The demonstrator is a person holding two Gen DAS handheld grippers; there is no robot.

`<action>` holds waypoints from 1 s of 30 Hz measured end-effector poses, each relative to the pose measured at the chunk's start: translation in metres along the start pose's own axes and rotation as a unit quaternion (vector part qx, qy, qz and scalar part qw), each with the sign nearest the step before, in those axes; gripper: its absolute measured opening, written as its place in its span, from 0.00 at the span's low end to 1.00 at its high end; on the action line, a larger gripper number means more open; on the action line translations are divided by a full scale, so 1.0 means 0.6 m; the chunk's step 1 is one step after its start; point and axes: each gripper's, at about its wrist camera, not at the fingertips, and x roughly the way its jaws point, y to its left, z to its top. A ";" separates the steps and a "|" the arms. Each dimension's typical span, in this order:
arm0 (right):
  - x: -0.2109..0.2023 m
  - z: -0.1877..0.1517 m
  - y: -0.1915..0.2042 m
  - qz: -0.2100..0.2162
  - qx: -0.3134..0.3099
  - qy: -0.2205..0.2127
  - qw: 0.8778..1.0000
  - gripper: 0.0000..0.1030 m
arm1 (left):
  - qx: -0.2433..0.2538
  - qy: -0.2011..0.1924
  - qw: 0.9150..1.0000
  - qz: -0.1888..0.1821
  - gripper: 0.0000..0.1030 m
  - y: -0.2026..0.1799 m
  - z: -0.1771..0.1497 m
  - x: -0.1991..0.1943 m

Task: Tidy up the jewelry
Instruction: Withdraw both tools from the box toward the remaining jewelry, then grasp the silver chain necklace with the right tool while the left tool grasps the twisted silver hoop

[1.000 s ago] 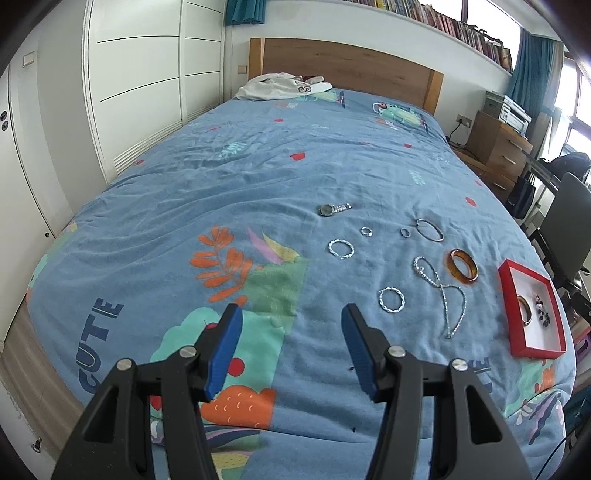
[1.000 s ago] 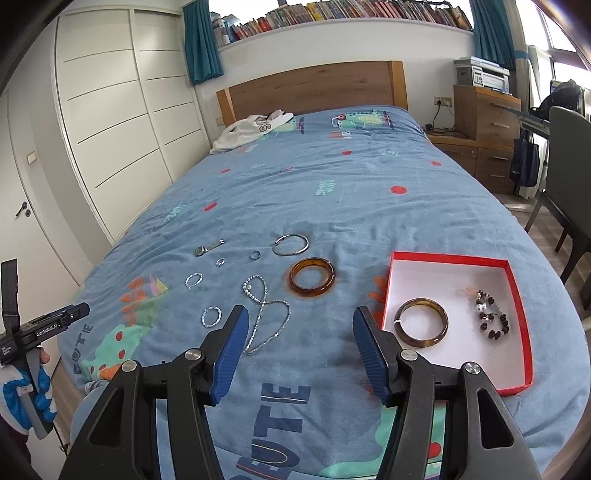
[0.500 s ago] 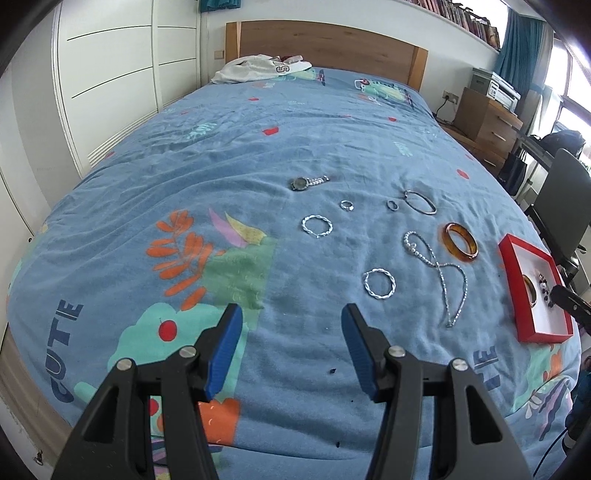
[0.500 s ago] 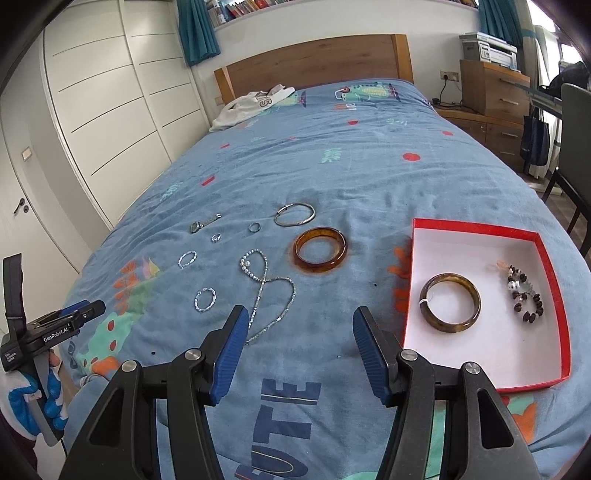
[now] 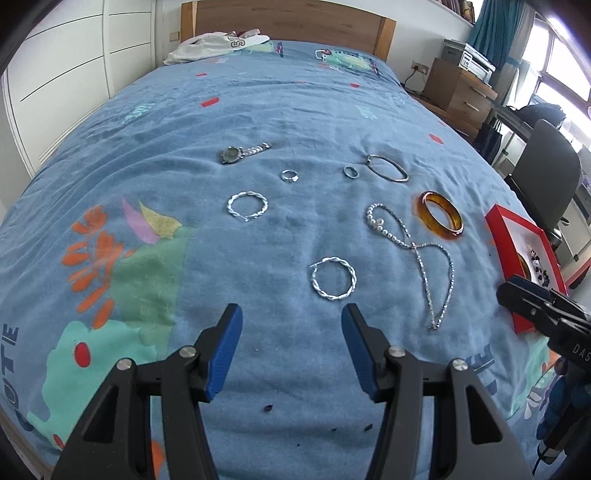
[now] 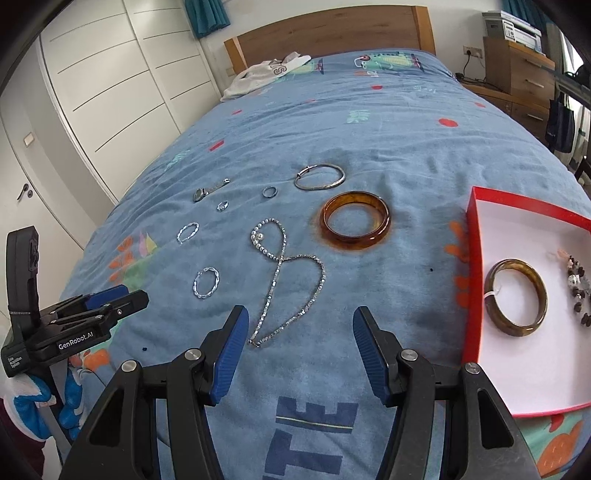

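Observation:
Jewelry lies spread on a blue bedspread. A silver necklace (image 6: 286, 284) lies just ahead of my open, empty right gripper (image 6: 297, 325). An amber bangle (image 6: 354, 220) lies beyond it. A red box (image 6: 476, 280) at the right holds a brown bangle (image 6: 515, 297) and a beaded bracelet (image 6: 578, 291). My open, empty left gripper (image 5: 291, 325) hovers just short of a twisted silver hoop (image 5: 333, 277). A second twisted hoop (image 5: 246, 205), a watch (image 5: 242, 151), two rings (image 5: 289, 175) and a thin silver bangle (image 5: 387, 168) lie farther back.
The left gripper shows in the right wrist view (image 6: 92, 310) at the bed's left edge. White clothing (image 5: 218, 44) lies by the wooden headboard (image 5: 288, 14). A dresser (image 5: 458, 88) and a chair (image 5: 546, 173) stand to the right of the bed.
Both grippers have moved forward and lower toward the jewelry, which now looms larger. Both stay open. No item has moved.

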 end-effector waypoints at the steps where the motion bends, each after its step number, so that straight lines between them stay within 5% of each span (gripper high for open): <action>1: 0.010 0.001 0.000 0.002 -0.001 0.004 1.000 0.57 | 0.002 0.002 1.000 -0.003 0.52 -0.004 0.003 0.008; 22: 0.134 0.012 -0.003 0.025 -0.010 0.048 0.998 0.60 | 0.013 0.039 0.998 -0.042 0.52 -0.026 0.034 0.138; 27: 0.146 0.019 0.008 0.023 -0.028 0.049 0.998 0.61 | 0.012 0.030 0.999 -0.033 0.36 -0.018 0.032 0.136; 30: 0.154 0.017 0.022 0.015 -0.051 0.051 0.997 0.59 | 0.004 0.030 0.999 -0.040 0.36 -0.008 0.031 0.131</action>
